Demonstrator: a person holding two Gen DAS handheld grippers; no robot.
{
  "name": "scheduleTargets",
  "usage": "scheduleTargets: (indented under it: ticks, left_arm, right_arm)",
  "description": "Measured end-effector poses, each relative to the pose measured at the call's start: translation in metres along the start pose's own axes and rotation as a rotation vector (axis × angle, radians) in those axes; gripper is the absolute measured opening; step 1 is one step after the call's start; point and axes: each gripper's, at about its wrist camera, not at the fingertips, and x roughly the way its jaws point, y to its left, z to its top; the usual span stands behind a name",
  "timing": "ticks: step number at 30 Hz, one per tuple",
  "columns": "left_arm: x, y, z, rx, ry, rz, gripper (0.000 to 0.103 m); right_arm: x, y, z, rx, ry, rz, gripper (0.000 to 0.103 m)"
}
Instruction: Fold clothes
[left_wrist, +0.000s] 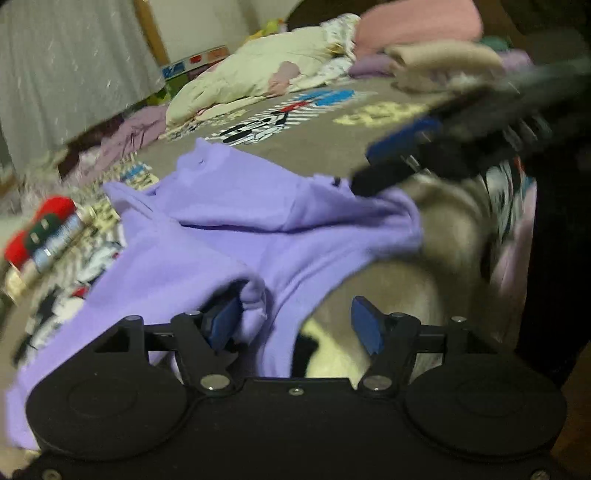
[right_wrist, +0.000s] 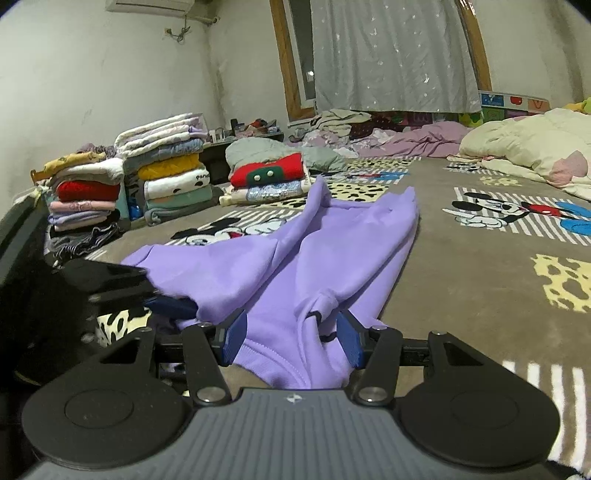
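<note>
a lilac sweatshirt (right_wrist: 325, 236) lies stretched ahead of 2 grippers on a cartoon-print bedspread (right_wrist: 480, 280). the right gripper (right_wrist: 291, 338) and left gripper (left_wrist: 295, 325) each stand apart with hem cloth between their fingers, apparently to lift and fold it.

Right tool (right_wrist: 291, 338) jaws apart, straddling purple garment (right_wrist: 295, 258) on bed (right_wrist: 461, 288).

I've got a plain lilac fleece garment (right_wrist: 295, 258) on a grey-brown cartoon-mouse print bedspread (right_wrist: 480, 280), grey star-speckled curtain (right_wrist: 391, 55) at 12 o'clock.
</note>
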Motion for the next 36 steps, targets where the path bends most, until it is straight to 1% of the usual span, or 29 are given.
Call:
scheduleTargets:
  ticks: [6, 10, 13, 16, 20, 22, 23, 25, 27, 29, 30, 31, 33, 35, 36]
  left_arm:
    - [-0.039, 0.021, -0.015, -0.094, -0.004, -0.031, 0.066]
    - [-0.049, 0.024, -0.023, -0.115, -0.013, -0.005, 0.065]
    - [-0.048, 0.021, -0.018, -0.115, -0.05, 0.021, 0.065]
    - [-0.033, 0.017, -0.012, -0.097, -0.073, 0.008, 0.065]
    - [-0.002, 0.004, -0.019, -0.011, 0.023, -0.017, 0.065]
    - [-0.002, -0.001, -0.019, 0.032, 0.035, -0.011, 0.066]
    - [-0.004, 0.0, -0.018, 0.021, 0.034, -0.015, 0.066]
    - [-0.008, 0.007, -0.018, -0.031, 0.015, -0.034, 0.066]
    - [-0.02, 0.015, -0.014, -0.072, -0.01, -0.051, 0.066]
    - [-0.037, 0.027, -0.011, -0.132, -0.049, -0.068, 0.066]
    - [-0.046, 0.036, -0.01, -0.177, -0.074, -0.069, 0.066]
    - [-0.056, 0.05, -0.01, -0.242, -0.109, -0.066, 0.066]
    - [-0.074, 0.08, -0.009, -0.381, -0.178, -0.046, 0.066]
    - [-0.088, 0.115, -0.009, -0.548, -0.233, 0.014, 0.066]
    - [-0.095, 0.13, -0.01, -0.627, -0.266, 0.031, 0.066]
  right_arm:
    - [0.005, 0.009, 0.006, -0.02, -0.034, 0.011, 0.054]
    - [0.01, 0.014, 0.01, -0.031, -0.05, 0.012, 0.053]
    - [0.011, 0.013, 0.012, -0.023, -0.07, -0.016, 0.053]
    - [0.009, 0.003, 0.016, 0.019, -0.101, -0.062, 0.053]
    - [-0.001, -0.028, 0.018, 0.145, -0.152, -0.154, 0.053]
    - [-0.005, -0.042, 0.017, 0.199, -0.17, -0.197, 0.053]
    - [-0.007, -0.047, 0.016, 0.215, -0.177, -0.217, 0.053]
    - [-0.011, -0.054, 0.015, 0.238, -0.189, -0.247, 0.054]
    - [-0.011, -0.055, 0.013, 0.24, -0.199, -0.248, 0.053]
    - [-0.011, -0.051, 0.013, 0.22, -0.204, -0.242, 0.053]
    - [-0.01, -0.046, 0.014, 0.182, -0.207, -0.243, 0.053]
    - [-0.009, -0.039, 0.015, 0.139, -0.21, -0.244, 0.053]
    - [-0.005, -0.024, 0.017, 0.052, -0.213, -0.213, 0.053]
    - [0.005, -0.003, 0.016, -0.032, -0.192, -0.16, 0.053]
    - [0.013, 0.009, 0.014, -0.08, -0.177, -0.127, 0.052]
